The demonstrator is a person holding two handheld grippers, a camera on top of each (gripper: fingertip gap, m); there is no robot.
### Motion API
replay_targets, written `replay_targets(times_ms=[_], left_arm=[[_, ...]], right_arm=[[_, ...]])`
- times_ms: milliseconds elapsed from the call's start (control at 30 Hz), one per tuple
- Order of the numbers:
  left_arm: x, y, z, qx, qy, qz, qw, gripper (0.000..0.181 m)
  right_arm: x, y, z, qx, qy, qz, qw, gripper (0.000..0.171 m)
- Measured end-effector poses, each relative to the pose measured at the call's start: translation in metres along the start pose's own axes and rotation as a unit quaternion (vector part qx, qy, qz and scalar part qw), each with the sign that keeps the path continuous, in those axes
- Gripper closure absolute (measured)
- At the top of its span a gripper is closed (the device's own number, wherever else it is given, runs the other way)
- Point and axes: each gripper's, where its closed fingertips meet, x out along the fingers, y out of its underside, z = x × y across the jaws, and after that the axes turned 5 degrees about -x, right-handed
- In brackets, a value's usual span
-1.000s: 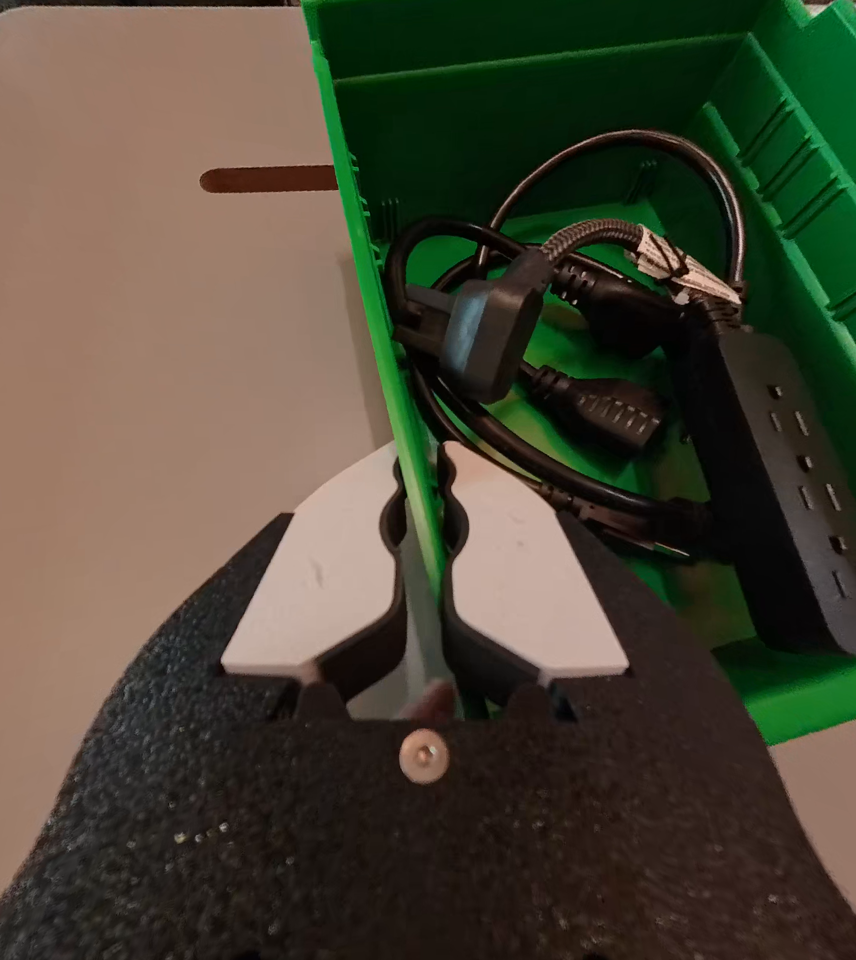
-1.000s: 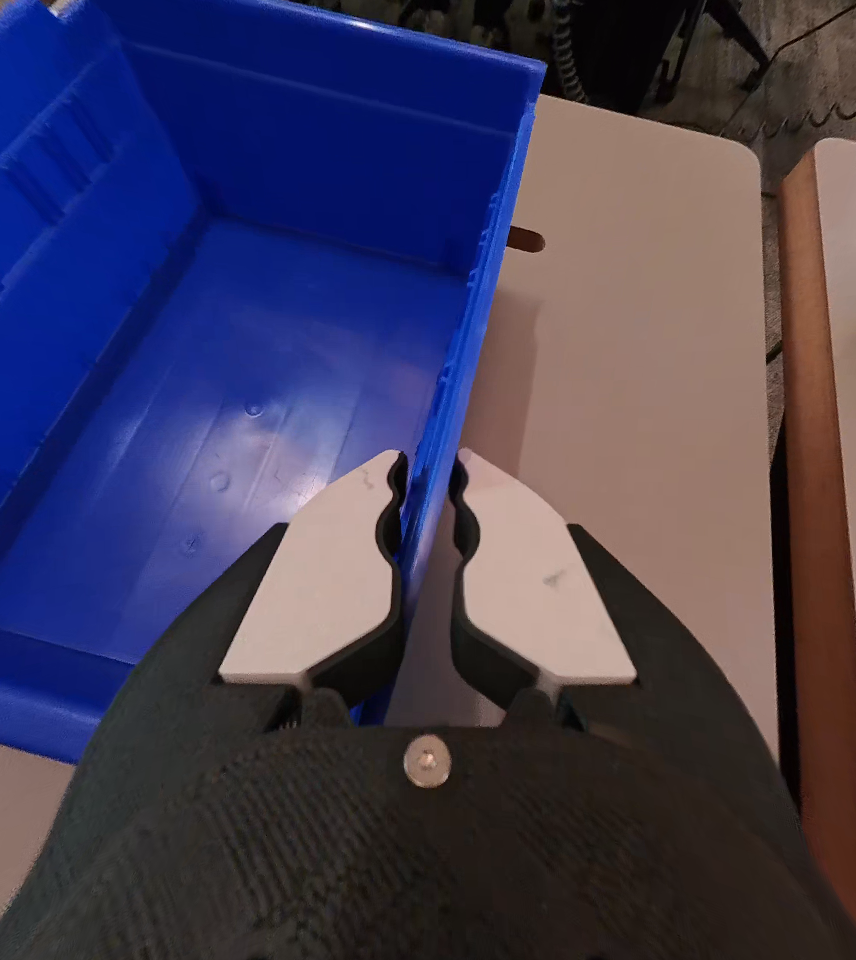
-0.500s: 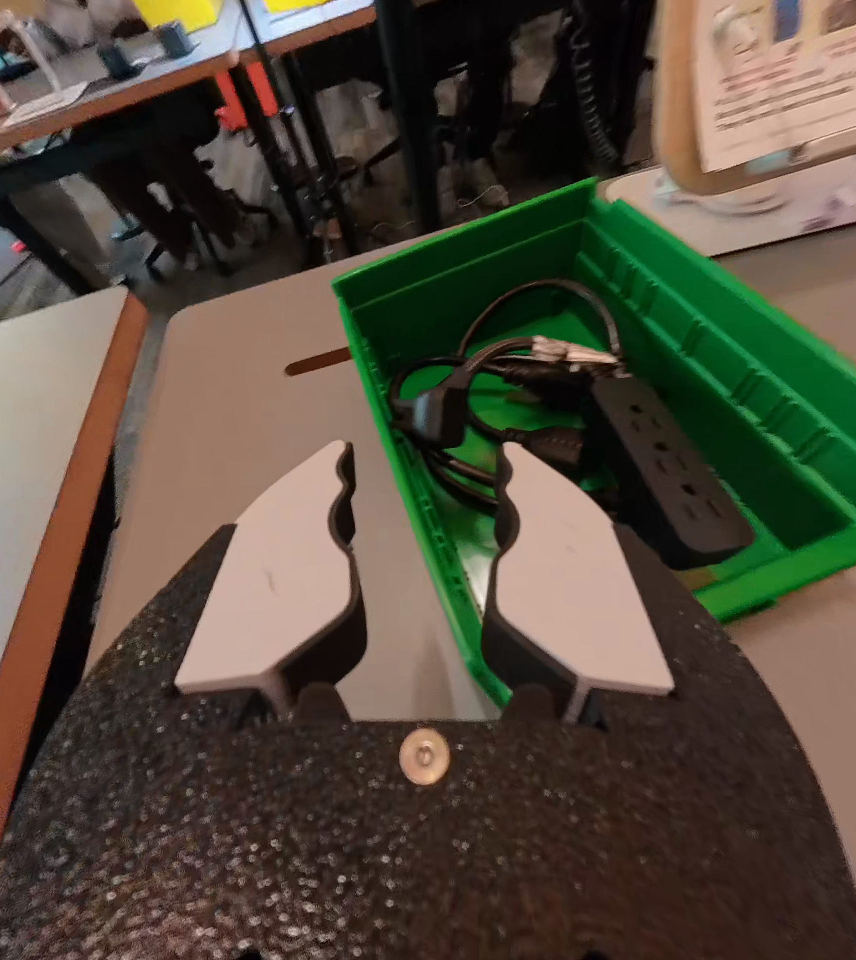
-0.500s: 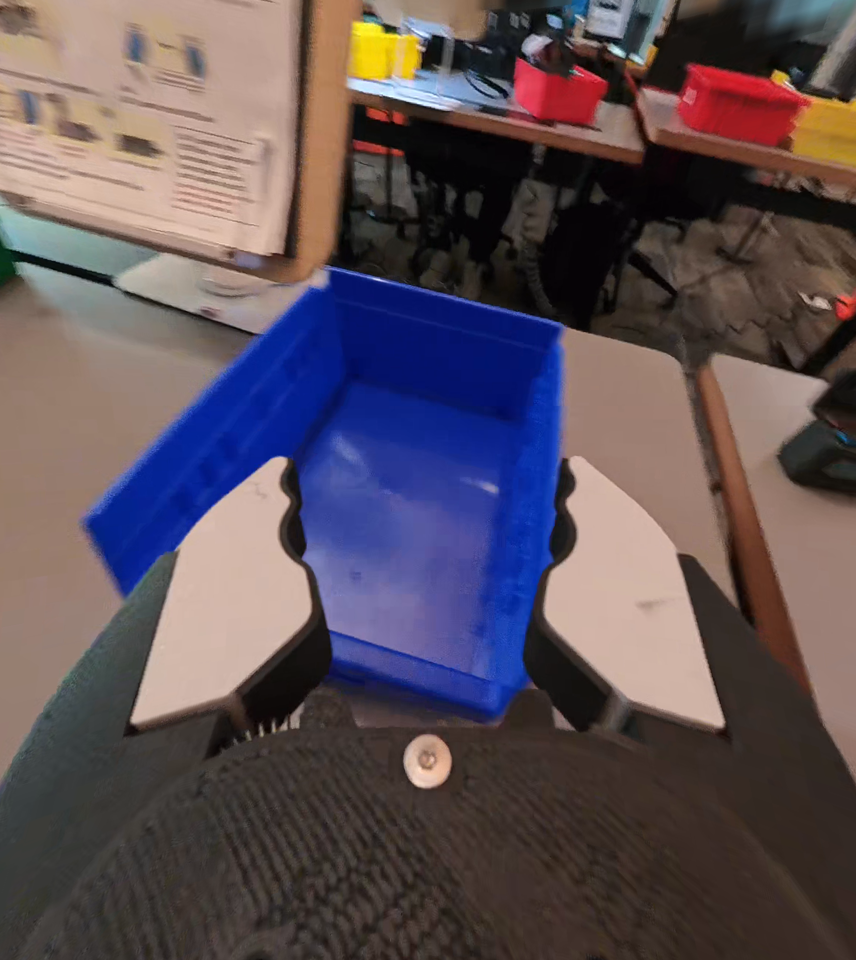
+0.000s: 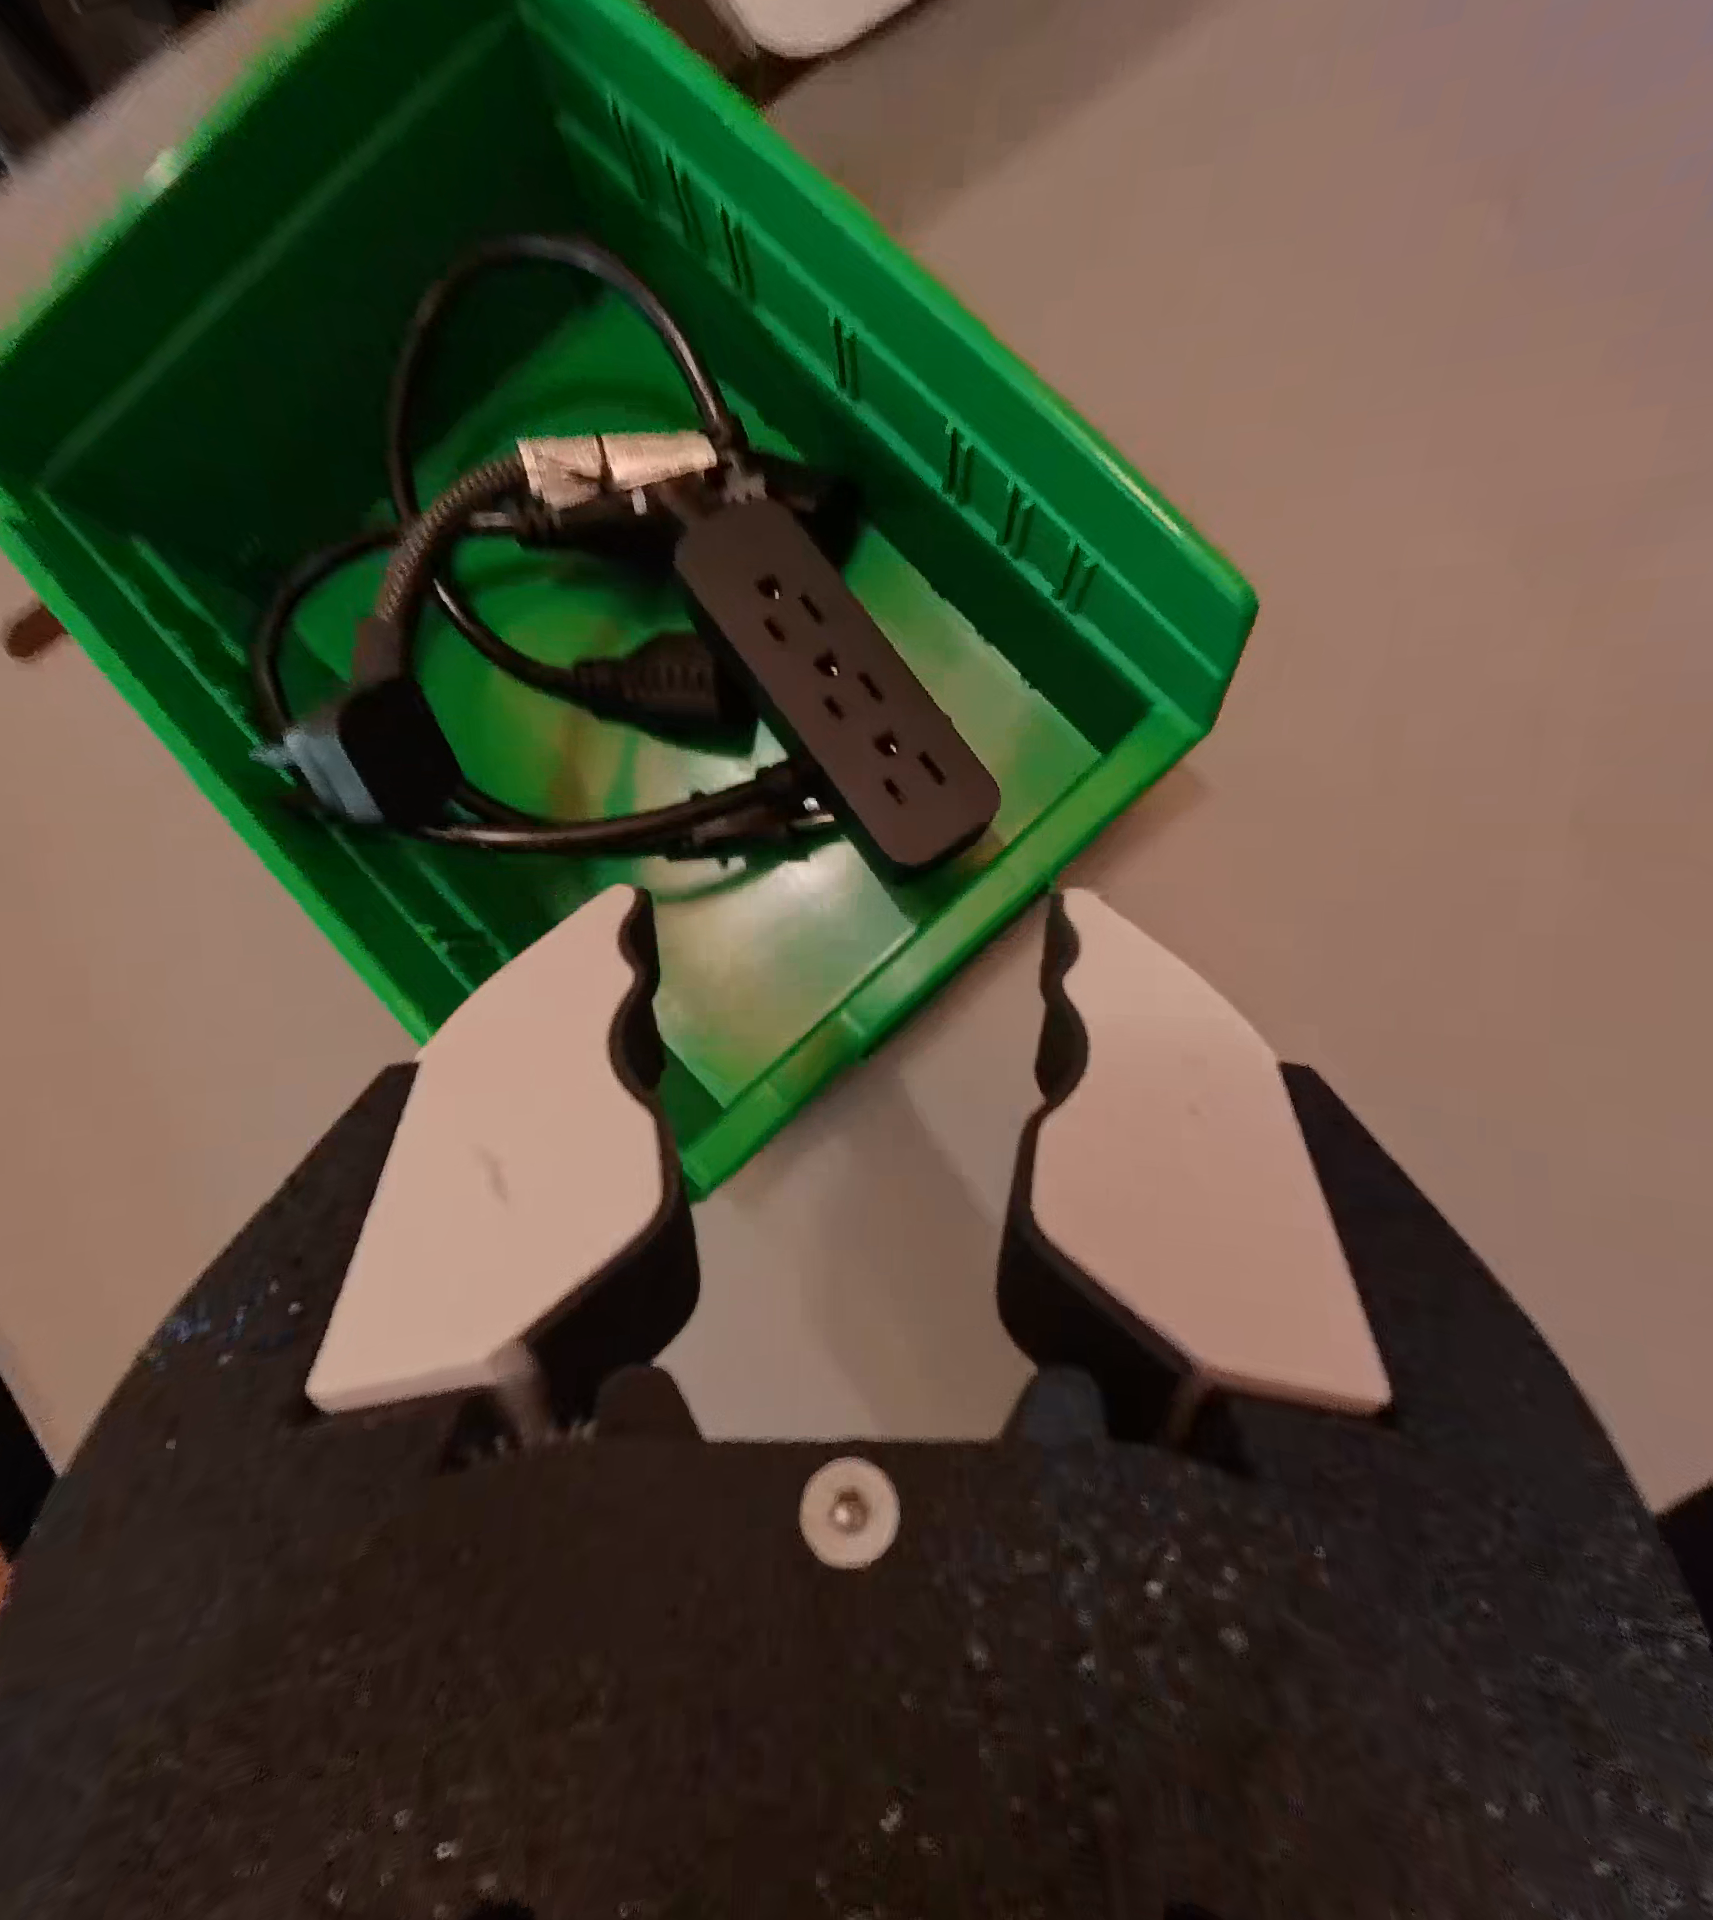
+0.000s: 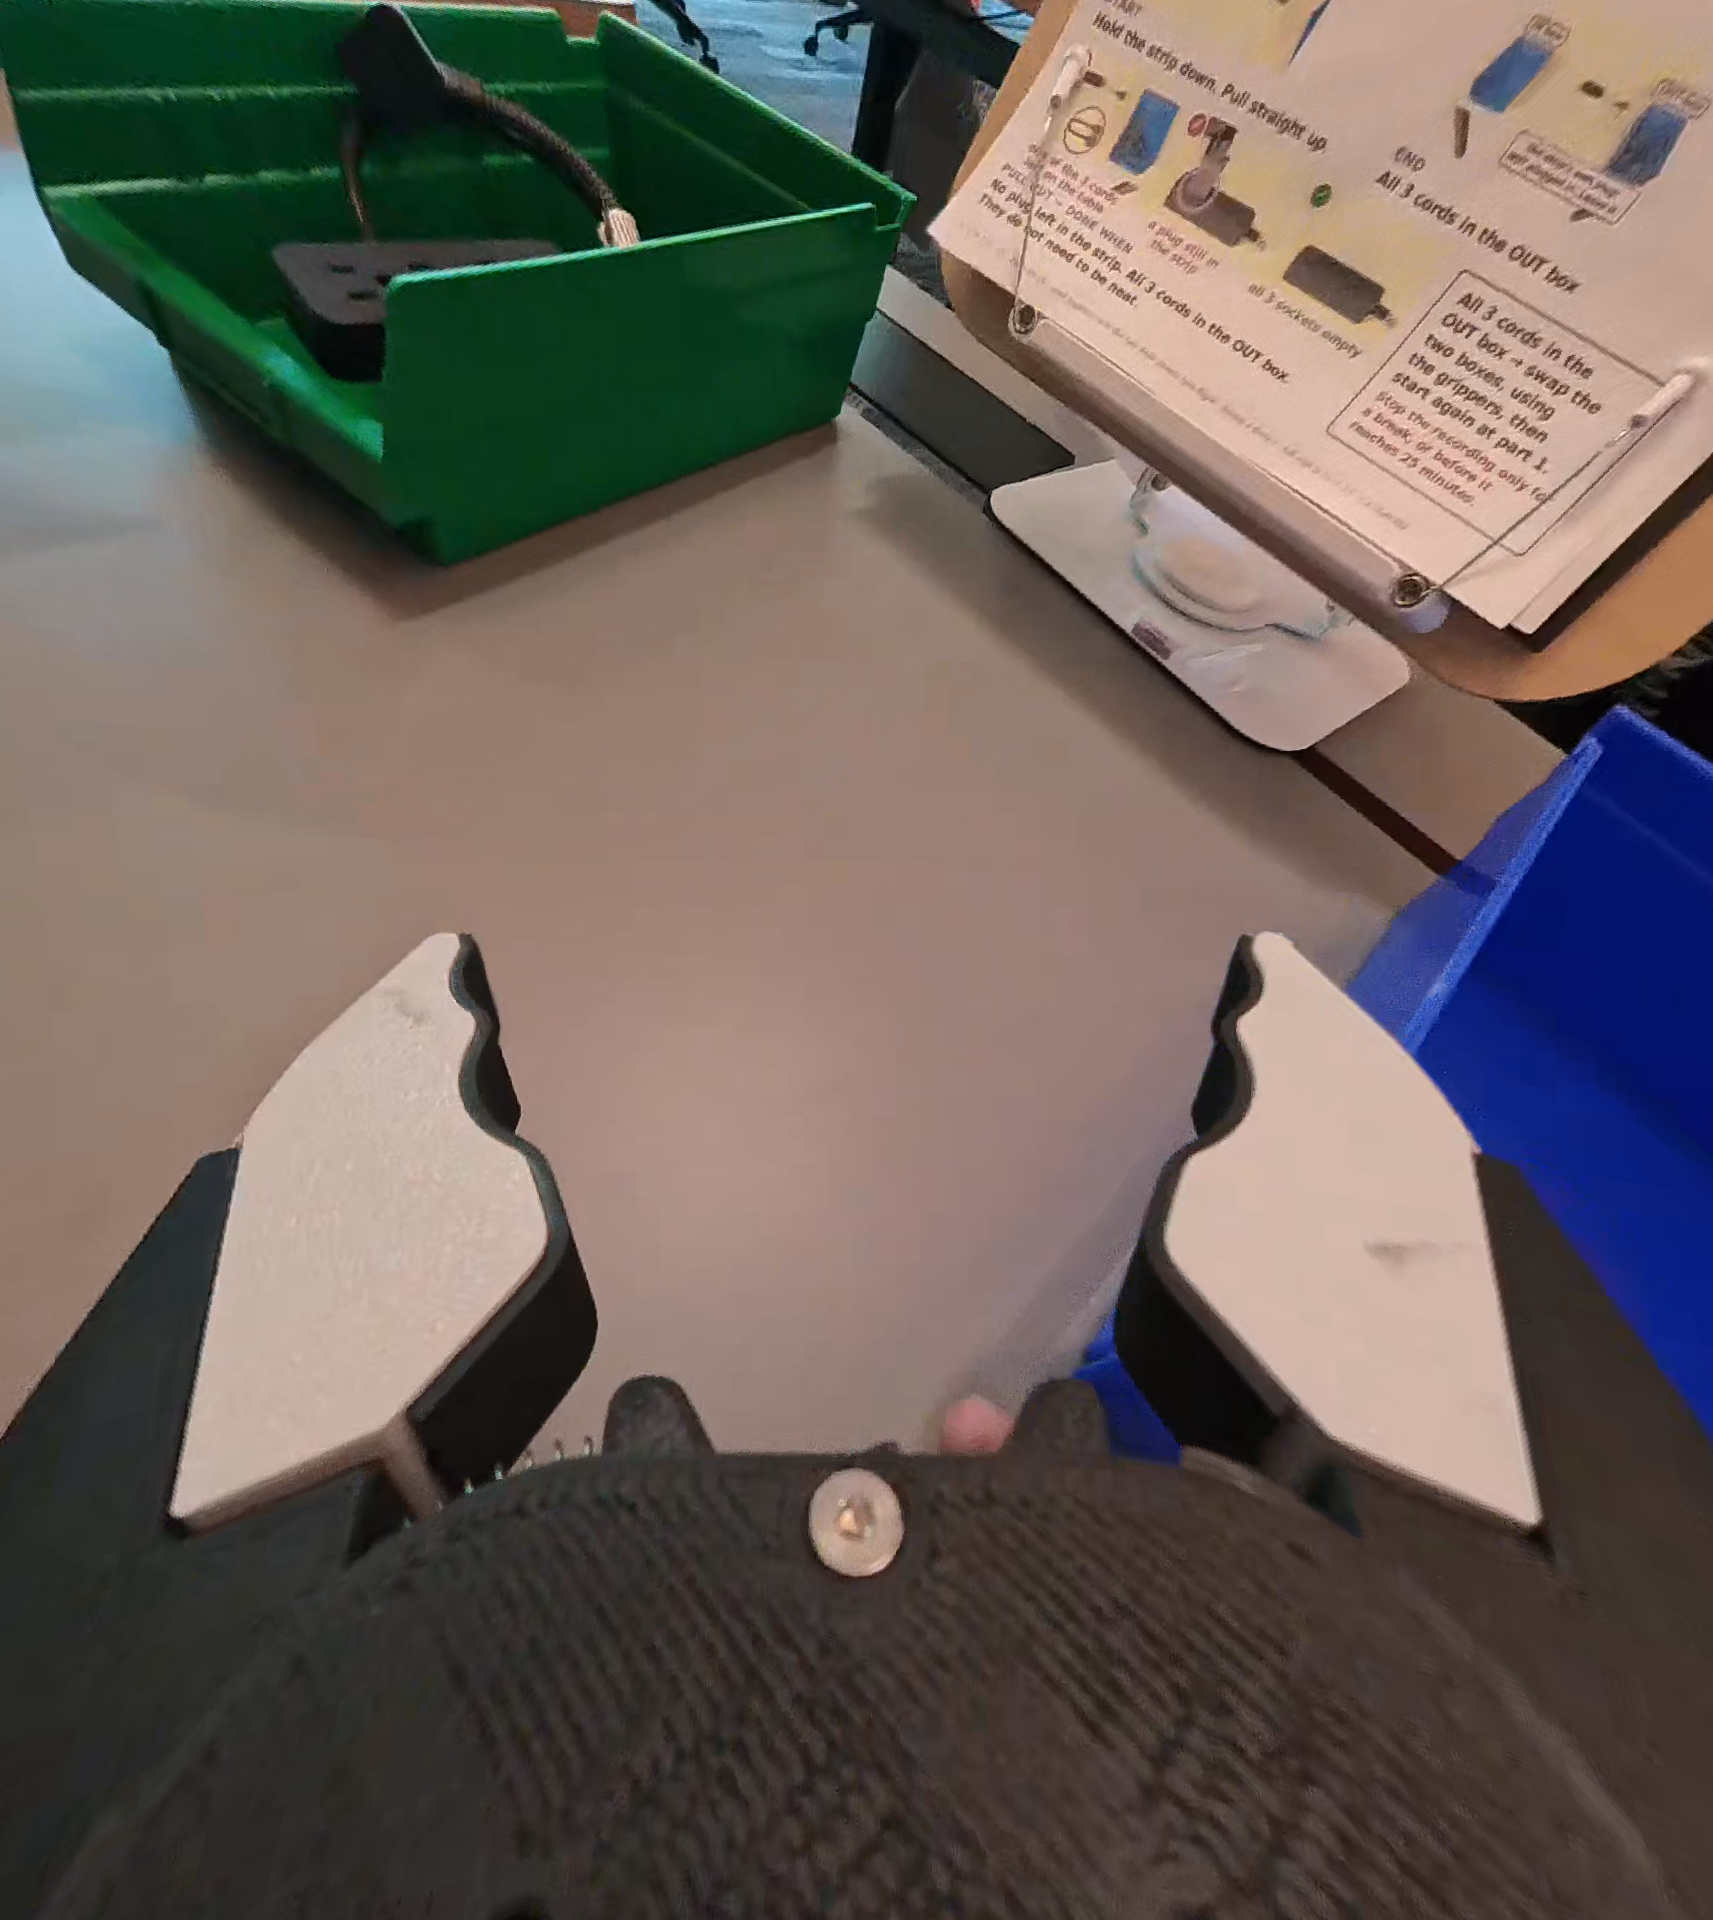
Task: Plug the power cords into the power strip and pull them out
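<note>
a grey table (image 6: 727, 748) carries everything. ahead and left of the right gripper (image 6: 857, 1023) sits a green bin (image 6: 623, 353); a blue bin (image 6: 1610, 1039) stands just right of it; ahead to the right, a white stand base (image 6: 1247, 644) rests at the table's far edge.

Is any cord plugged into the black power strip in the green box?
No. The power strip lies face up in the green box, all its visible sockets empty; the cords lie loose beside it.

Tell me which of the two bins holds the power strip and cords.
The green bin: the black power strip lies inside it among tangled black cords. The blue bin, beside the right gripper, shows only a bare wall here.
</note>
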Motion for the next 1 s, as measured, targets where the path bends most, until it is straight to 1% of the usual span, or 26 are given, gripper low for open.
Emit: replay_targets(times_ms=[67, 100, 167, 267, 333, 433, 533, 600, 667, 733, 867, 1000], left_arm=[[0.008, -0.002, -0.001, -0.032, -0.018, 0.036, 0.999, 0.109], [0.015, -0.005, -0.002, -0.043, -0.031, 0.046, 0.998, 0.109], [0.032, -0.009, -0.004, -0.063, -0.048, 0.07, 0.994, 0.106], [0.066, -0.011, -0.006, -0.08, -0.073, 0.11, 0.988, 0.097], [0.088, -0.012, 0.0, -0.085, -0.1, 0.131, 0.983, 0.096], [0.112, -0.011, 0.012, -0.089, -0.138, 0.175, 0.971, 0.096], [0.128, -0.008, 0.011, -0.081, -0.138, 0.217, 0.963, 0.114], [0.129, -0.005, 0.019, -0.056, -0.17, 0.24, 0.954, 0.128], [0.129, -0.005, 0.02, -0.059, -0.168, 0.251, 0.951, 0.129], [0.126, -0.003, 0.022, -0.04, -0.158, 0.253, 0.953, 0.13], [0.115, -0.008, 0.024, -0.018, -0.15, 0.219, 0.964, 0.133], [0.087, -0.029, 0.018, 0.019, -0.151, 0.178, 0.972, 0.134]], right_arm=[[0.004, -0.007, -0.002, 0.025, 0.01, -0.016, 1.0, 0.047], [0.007, -0.009, 0.001, 0.027, 0.001, -0.02, 0.999, 0.047], [0.01, -0.003, 0.008, 0.003, -0.014, 0.006, 1.0, 0.047], [0.008, 0.012, 0.014, -0.028, -0.009, 0.039, 0.999, 0.05], [0.007, 0.009, 0.022, -0.024, -0.032, 0.032, 0.999, 0.051], [0.002, 0.001, 0.025, -0.026, -0.031, 0.019, 0.999, 0.052], [0.0, 0.001, 0.035, -0.024, -0.058, 0.019, 0.998, 0.055], [0.001, 0.003, 0.033, -0.028, -0.056, 0.021, 0.998, 0.055], [0.001, 0.006, 0.029, -0.02, -0.056, 0.024, 0.998, 0.056], [-0.001, 0.005, 0.028, -0.007, -0.061, 0.02, 0.998, 0.059], [-0.006, 0.002, 0.024, 0.006, -0.063, 0.007, 0.998, 0.062], [-0.007, 0.003, 0.022, 0.012, -0.064, 0.007, 0.998, 0.064]])
